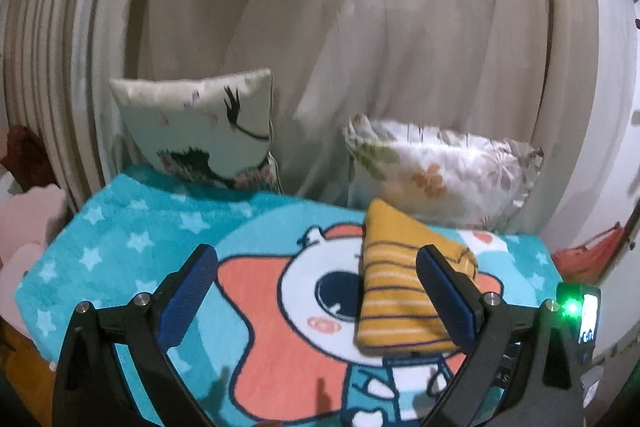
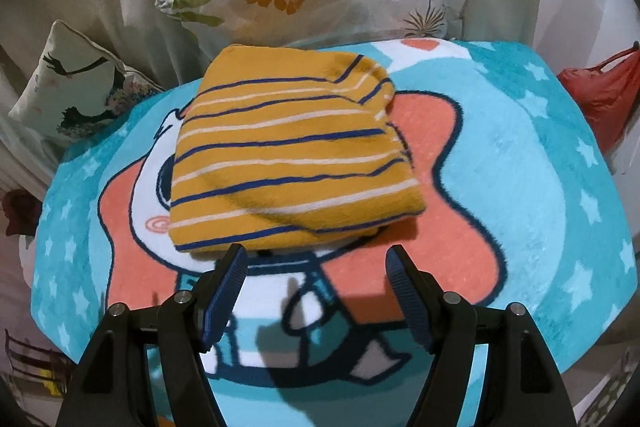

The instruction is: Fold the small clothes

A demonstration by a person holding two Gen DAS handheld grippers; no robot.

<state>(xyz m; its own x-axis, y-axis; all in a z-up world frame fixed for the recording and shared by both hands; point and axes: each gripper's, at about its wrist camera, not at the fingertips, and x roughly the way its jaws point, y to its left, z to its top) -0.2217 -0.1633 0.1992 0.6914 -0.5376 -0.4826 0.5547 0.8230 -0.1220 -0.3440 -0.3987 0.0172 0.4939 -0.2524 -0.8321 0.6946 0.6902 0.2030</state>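
A small mustard-yellow garment with blue and white stripes (image 2: 288, 155) lies folded into a compact bundle on a turquoise cartoon blanket (image 2: 520, 187). My right gripper (image 2: 316, 263) is open just in front of the bundle's near edge, with nothing between its blue pads. In the left wrist view the same garment (image 1: 396, 291) lies to the right, partly behind the right finger. My left gripper (image 1: 318, 263) is open and raised above the blanket (image 1: 120, 247), holding nothing.
Two cushions lean against a pale curtain behind the blanket: a crane-print one (image 1: 200, 127) on the left and a floral one (image 1: 440, 171) on the right. A red bag (image 2: 600, 95) lies off the blanket's right edge. The other gripper's green light (image 1: 572, 307) glows at right.
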